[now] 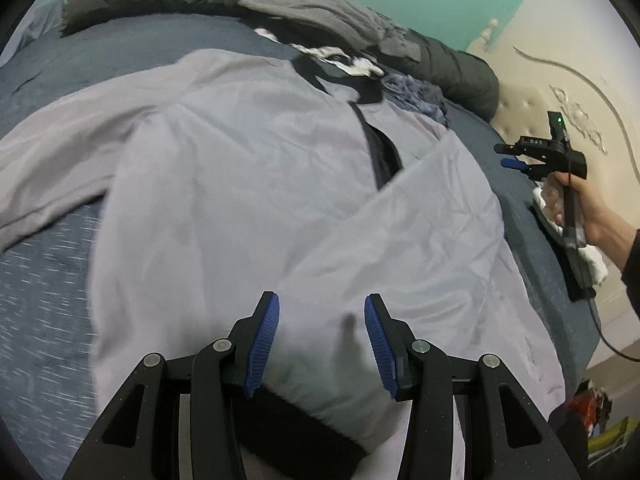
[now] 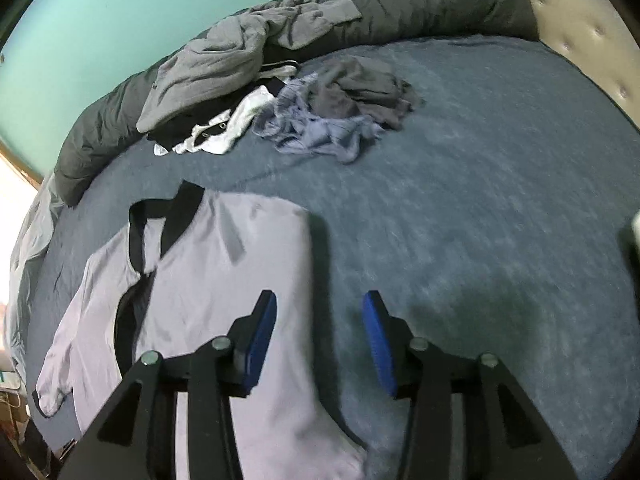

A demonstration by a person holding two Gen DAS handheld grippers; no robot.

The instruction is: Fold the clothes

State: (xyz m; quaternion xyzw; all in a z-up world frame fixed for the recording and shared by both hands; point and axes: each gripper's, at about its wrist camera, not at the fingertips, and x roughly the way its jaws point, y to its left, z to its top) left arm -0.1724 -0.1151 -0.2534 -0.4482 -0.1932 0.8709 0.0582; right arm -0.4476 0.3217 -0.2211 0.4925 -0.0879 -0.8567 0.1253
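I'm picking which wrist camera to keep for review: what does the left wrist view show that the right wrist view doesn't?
Only the left wrist view shows the person's hand holding the right claw, and the jacket's black cuff under the open left claw.

Only the right wrist view shows the grey-blue heap of crumpled clothes in full, and the open, empty right claw over the bed.

Both show the lavender jacket with black trim, the blue bedspread and the dark duvet.

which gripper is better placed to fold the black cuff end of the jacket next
Left. The left gripper is open, with the jacket's black cuff between its fingers. The right gripper hovers open at the jacket's edge.
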